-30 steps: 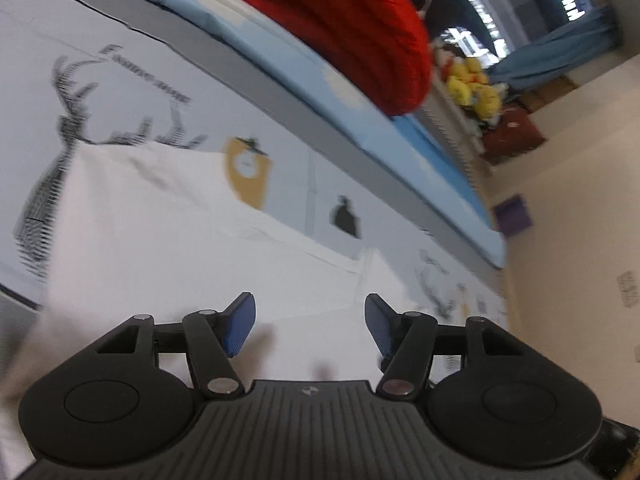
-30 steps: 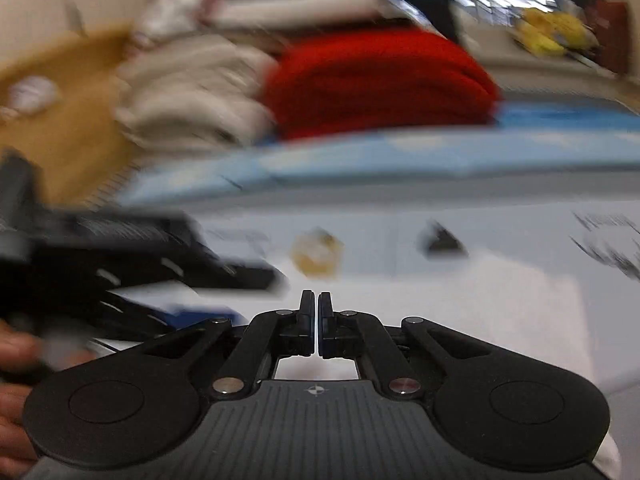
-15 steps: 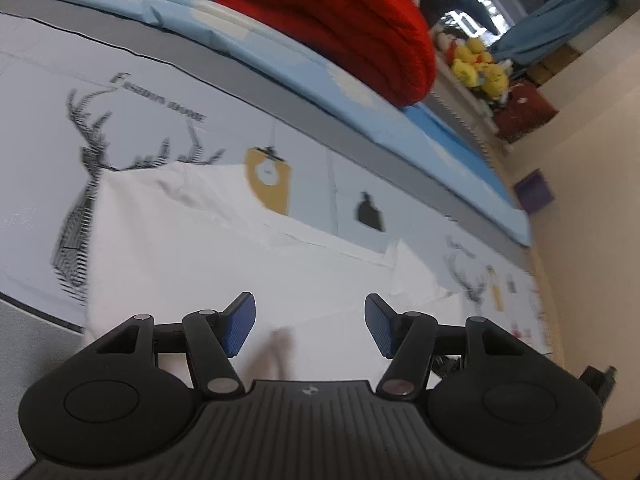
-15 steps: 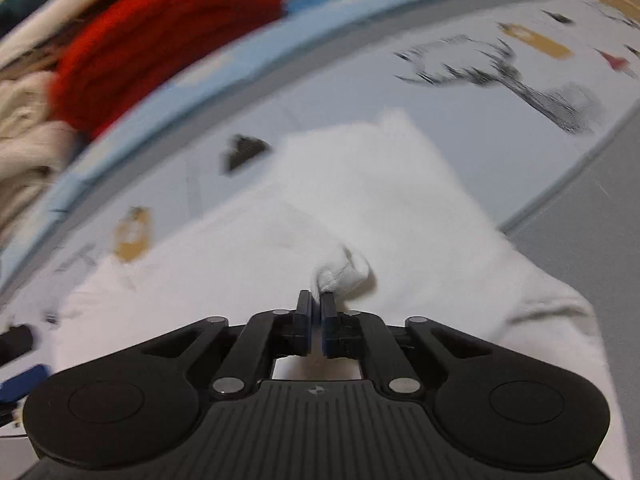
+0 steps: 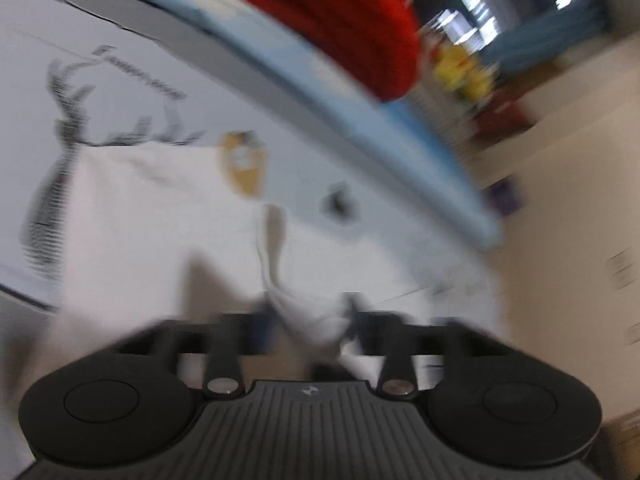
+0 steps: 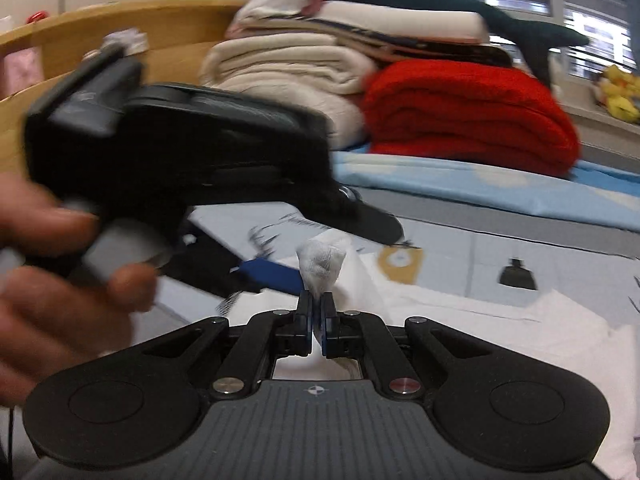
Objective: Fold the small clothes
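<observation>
Since a moment ago the right gripper (image 6: 316, 322), jaws pinched on a corner of the small white cotton garment (image 5: 132, 216), has carried it between the left gripper (image 5: 310, 320)'s blurred, apart fingers. Most lies on the deer-print bedsheet (image 5: 120, 80); folding looks barely begun.

Your work surface is a bed (image 6: 500, 248) under a pale grey sheet printed with deer antlers, with a light blue band (image 6: 460, 184) across the upper right of the right wrist view. A white garment (image 5: 132, 216) lies spread on it at lower centre. A folded red blanket (image 6: 472, 116) and cream bedding (image 6: 288, 76) sit stacked at the top.
</observation>
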Available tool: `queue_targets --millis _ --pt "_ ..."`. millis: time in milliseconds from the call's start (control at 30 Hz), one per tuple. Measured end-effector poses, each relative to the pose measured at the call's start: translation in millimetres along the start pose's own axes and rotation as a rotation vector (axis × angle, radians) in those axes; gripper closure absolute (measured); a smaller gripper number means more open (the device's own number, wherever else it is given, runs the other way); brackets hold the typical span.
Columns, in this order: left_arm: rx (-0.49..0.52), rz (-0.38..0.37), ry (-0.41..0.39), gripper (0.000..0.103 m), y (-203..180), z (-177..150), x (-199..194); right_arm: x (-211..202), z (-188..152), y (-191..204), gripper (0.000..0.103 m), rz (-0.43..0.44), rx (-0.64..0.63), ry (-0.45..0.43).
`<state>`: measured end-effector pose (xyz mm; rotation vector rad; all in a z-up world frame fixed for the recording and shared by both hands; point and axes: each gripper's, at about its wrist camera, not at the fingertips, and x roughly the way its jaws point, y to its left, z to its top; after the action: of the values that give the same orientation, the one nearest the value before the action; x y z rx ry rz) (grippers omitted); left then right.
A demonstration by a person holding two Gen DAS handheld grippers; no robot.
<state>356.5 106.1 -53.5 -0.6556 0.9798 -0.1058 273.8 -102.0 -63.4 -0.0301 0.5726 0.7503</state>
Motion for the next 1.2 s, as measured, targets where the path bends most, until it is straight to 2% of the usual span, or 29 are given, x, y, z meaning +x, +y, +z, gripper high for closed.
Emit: queue_targets --millis 100,133,167,200,300,433,567,633,700,800,833,867,900,933,1000,1067,1133,1200 --pt "0.099 0.192 -0.014 0.09 -3 -3 4 -3 3 1 0.098 0.0 0.05 0.04" --pt "0.114 0.225 -0.031 0.09 -3 -2 2 -4 4 -2 0.093 -0.018 0.094 0.06" --pt "0.121 0.248 -0.051 0.09 -4 1 -1 -2 4 -9 0.082 -0.035 0.14 0.085" --pt "0.125 0.267 -0.071 0.09 -4 3 -4 0 3 -17 0.077 -0.06 0.193 0.112" --pt "0.14 0.312 -0.106 0.09 -9 4 -8 0 -3 -41 0.072 -0.158 0.333 0.189" --pt "0.113 0.259 -0.158 0.09 -21 2 -18 -10 -23 -75 0.065 -0.348 0.544 0.311" --pt "0.081 0.196 -0.343 0.09 -32 7 -45 -42 -55 -103 0.061 -0.436 0.818 0.361" --pt "0.071 0.186 -0.415 0.09 -35 8 -56 -50 -65 -115 0.061 -0.477 0.896 0.362" --pt "0.053 0.169 -0.45 0.09 -35 9 -62 -55 -73 -130 0.061 -0.518 0.946 0.339" --pt "0.016 0.149 -0.47 0.09 -31 9 -63 -58 -84 -156 0.061 -0.51 1.06 0.321" --pt "0.009 0.146 -0.48 0.09 -31 9 -64 -59 -88 -164 0.064 -0.504 1.104 0.313" --pt "0.006 0.142 -0.488 0.09 -31 9 -64 -61 -90 -168 0.08 -0.501 1.133 0.309" --pt "0.006 0.137 -0.493 0.09 -32 10 -63 -60 -90 -176 0.091 -0.501 1.153 0.307" --pt "0.01 0.133 -0.492 0.09 -34 9 -65 -63 -89 -181 0.097 -0.503 1.167 0.303" --pt "0.016 0.096 -0.492 0.09 -37 9 -64 -70 -82 -185 0.099 -0.475 1.21 0.26" --pt "0.025 0.005 -0.546 0.09 -40 9 -70 -82 -75 -194 0.099 -0.399 1.289 0.136" --pt "0.042 -0.119 -0.645 0.09 -43 6 -85 -99 -72 -199 0.099 -0.364 1.349 -0.033" --pt "0.07 -0.153 -0.687 0.09 -44 4 -94 -117 -78 -201 0.099 -0.378 1.413 -0.192"
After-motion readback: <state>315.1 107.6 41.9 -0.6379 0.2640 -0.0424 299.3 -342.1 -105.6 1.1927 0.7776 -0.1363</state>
